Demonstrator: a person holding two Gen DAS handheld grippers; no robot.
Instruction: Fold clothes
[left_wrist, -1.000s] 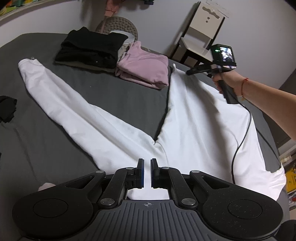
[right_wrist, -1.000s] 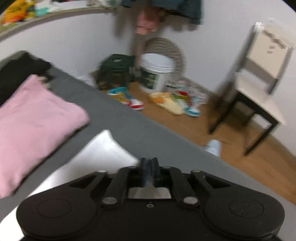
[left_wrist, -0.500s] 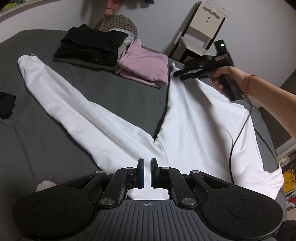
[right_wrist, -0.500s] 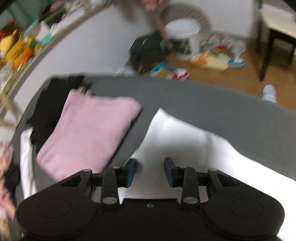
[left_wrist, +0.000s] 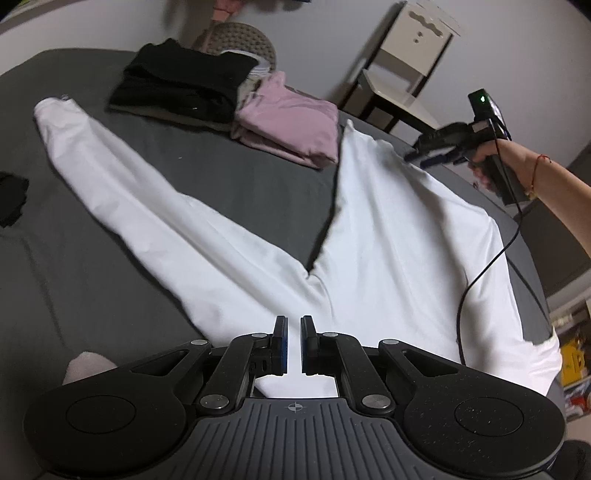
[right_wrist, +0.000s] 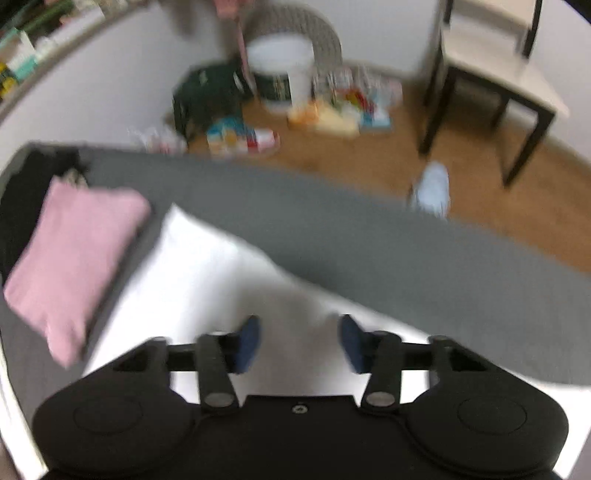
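White trousers (left_wrist: 369, 258) lie spread flat on the grey bed (left_wrist: 92, 277), legs splayed in a V toward the far side. Nearest, the left gripper (left_wrist: 291, 345) hangs over the waist end, jaws nearly together with a thin gap and nothing between them. Farther right, the right gripper (right_wrist: 299, 339) hovers over the right leg's cuff, jaws wide apart. Beyond lie a folded pink garment (left_wrist: 291, 125) and a black pile (left_wrist: 184, 85). On the far floor stands a white bucket (right_wrist: 282, 70); motion blur hides its contents and the clutter beside it.
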